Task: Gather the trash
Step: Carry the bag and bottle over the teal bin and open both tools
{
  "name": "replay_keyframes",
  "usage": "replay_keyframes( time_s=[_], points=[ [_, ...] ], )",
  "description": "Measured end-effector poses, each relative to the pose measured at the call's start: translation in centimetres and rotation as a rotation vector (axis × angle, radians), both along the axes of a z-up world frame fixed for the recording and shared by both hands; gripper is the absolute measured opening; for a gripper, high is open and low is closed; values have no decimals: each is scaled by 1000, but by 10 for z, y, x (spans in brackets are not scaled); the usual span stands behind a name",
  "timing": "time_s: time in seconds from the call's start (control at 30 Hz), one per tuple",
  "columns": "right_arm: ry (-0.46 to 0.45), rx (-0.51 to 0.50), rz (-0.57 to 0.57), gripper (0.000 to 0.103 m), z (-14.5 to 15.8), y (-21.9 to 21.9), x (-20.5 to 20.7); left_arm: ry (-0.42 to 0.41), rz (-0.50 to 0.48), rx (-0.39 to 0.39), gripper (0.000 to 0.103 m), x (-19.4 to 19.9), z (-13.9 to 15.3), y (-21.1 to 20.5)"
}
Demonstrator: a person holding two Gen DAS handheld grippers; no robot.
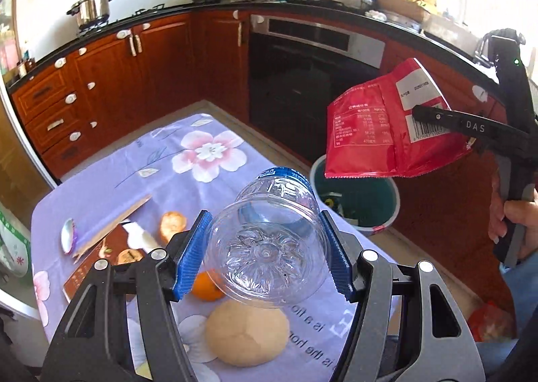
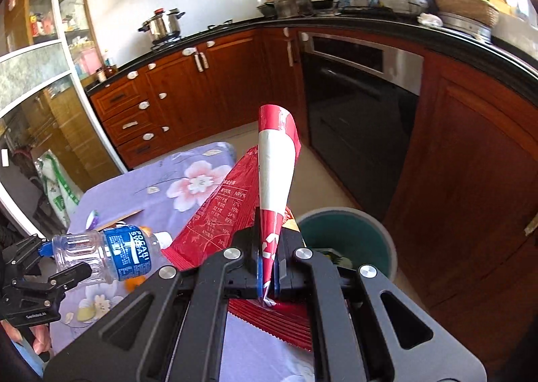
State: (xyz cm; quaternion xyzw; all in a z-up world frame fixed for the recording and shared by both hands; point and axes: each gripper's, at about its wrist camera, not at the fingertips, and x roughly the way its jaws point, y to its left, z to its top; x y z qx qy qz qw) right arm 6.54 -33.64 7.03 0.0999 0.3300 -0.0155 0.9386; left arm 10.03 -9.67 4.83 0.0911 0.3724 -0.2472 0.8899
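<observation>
Surface: covered with a floral cloth. On it lie a bread roll, an orange partly hidden behind the bottle, a brown booklet, a strip of cardboard and a peel fragment.

Bin: stands on the floor just beside the surface edge; some scraps lie at its bottom.

Left tongs: closed on the base end of a clear plastic bottle, held above the surface.

Right tongs: clamped on a red snack wrapper, held above the bin.
</observation>
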Motion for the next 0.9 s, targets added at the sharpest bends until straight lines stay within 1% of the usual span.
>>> replay_keyframes(
  time_s=[0.1, 0.2, 0.33, 0.4, 0.47, 0.63, 0.8, 0.87, 0.9],
  points=[
    [31, -9, -66, 4, -13, -35, -3, 20, -48, 2, 65, 8, -6, -36],
    [70, -33, -113, 4, -31, -58, -6, 39, -91, 10, 65, 17, -13, -70],
    [140, -48, -133, 4, -61, -79, 1, 63, -132, 28, 65, 26, -26, -108],
    [171, -71, -136, 4, -76, -87, 6, 79, -146, 32, 65, 31, -32, -123],
    [203, -82, -130, 4, -90, -94, 10, 97, -157, 36, 65, 37, -39, -136],
    [279, -61, -96, 5, -121, -103, 29, 137, -165, 42, 65, 51, -54, -156],
    [325, -35, -65, 8, -146, -106, 51, 163, -168, 48, 65, 63, -67, -170],
    [344, -19, -50, 11, -155, -105, 60, 173, -168, 51, 65, 68, -73, -175],
    [351, -5, -41, 18, -158, -106, 63, 178, -169, 53, 65, 72, -74, -176]
  ],
)
